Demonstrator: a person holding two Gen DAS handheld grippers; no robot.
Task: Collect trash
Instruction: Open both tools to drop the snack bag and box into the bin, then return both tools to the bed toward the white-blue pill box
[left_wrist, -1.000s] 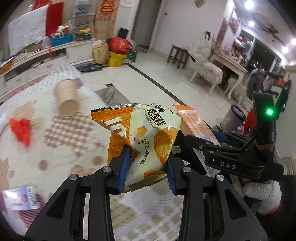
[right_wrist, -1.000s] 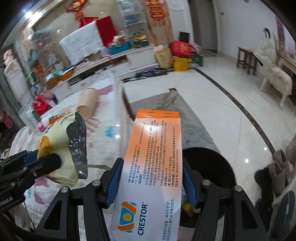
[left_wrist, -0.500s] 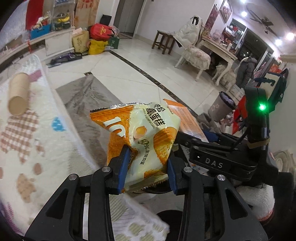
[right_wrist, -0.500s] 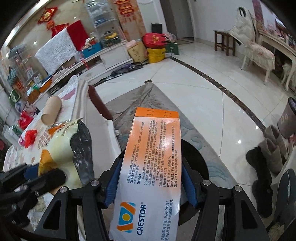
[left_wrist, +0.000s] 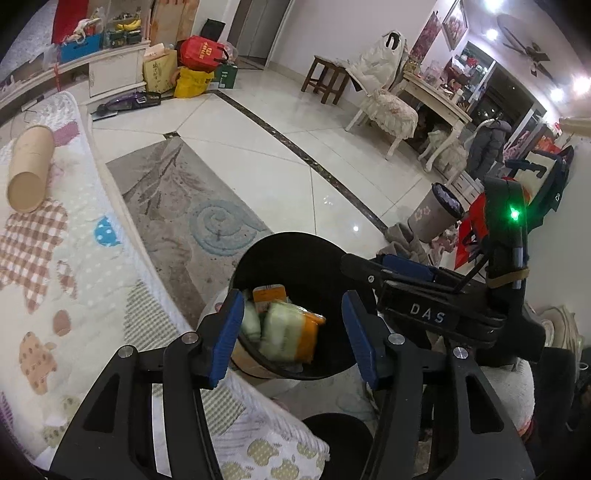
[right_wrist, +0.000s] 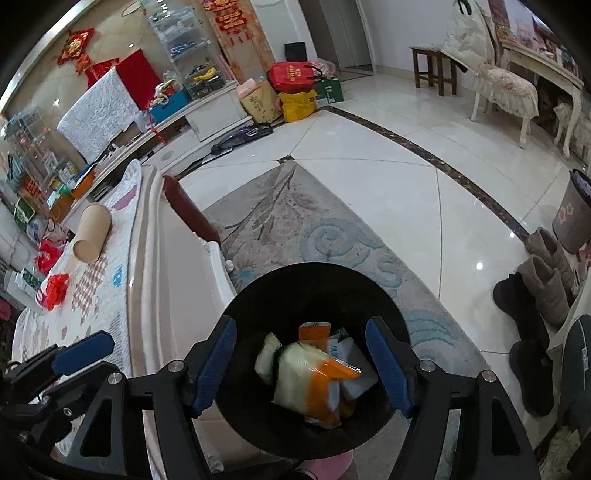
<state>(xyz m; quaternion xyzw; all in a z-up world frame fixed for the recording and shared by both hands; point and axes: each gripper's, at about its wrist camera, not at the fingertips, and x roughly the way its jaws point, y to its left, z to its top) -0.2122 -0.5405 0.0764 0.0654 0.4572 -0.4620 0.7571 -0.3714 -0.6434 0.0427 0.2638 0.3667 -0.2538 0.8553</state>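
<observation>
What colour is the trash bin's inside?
Black; the trash bin shows best in the right wrist view.

"DAS" is printed in pale letters on the right gripper (left_wrist: 424, 315) body.

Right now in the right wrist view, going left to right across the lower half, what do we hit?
red crumpled wrapper → cardboard tube → black trash bin with the snack bag inside, between the open right claw fingers → boots on the floor.
</observation>
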